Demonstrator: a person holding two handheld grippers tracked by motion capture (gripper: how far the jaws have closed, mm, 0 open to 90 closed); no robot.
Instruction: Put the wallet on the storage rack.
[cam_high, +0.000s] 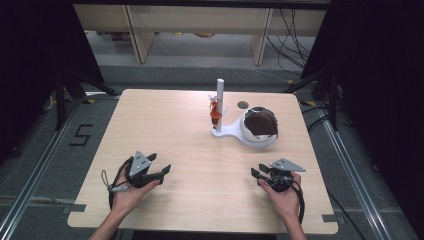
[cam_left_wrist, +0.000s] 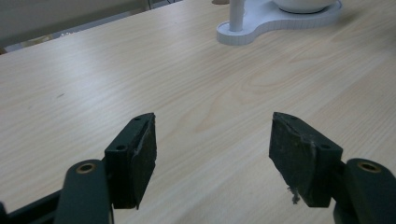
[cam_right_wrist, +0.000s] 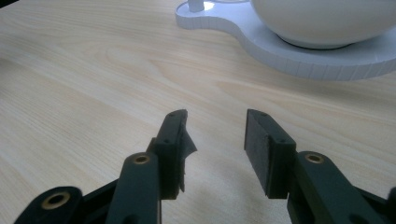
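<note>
Here we hold both black tongs low over the pale wooden table (cam_high: 165, 130).
Left tongs (cam_high: 161, 165) gape wide, right tongs (cam_high: 259, 170) part-open, both empty; the white keyhole-shaped stand (cam_high: 231, 132) sits beyond.

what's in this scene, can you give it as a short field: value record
surface: light wooden table
stand: white flat base with an upright white post, far centre of table
bowl: white round bowl on the base, something dark brown inside
hanging item: small red-orange object on the post, too small to identify
left gripper: open, holding nothing, near left of table
right gripper: open, holding nothing, near right of table
</note>
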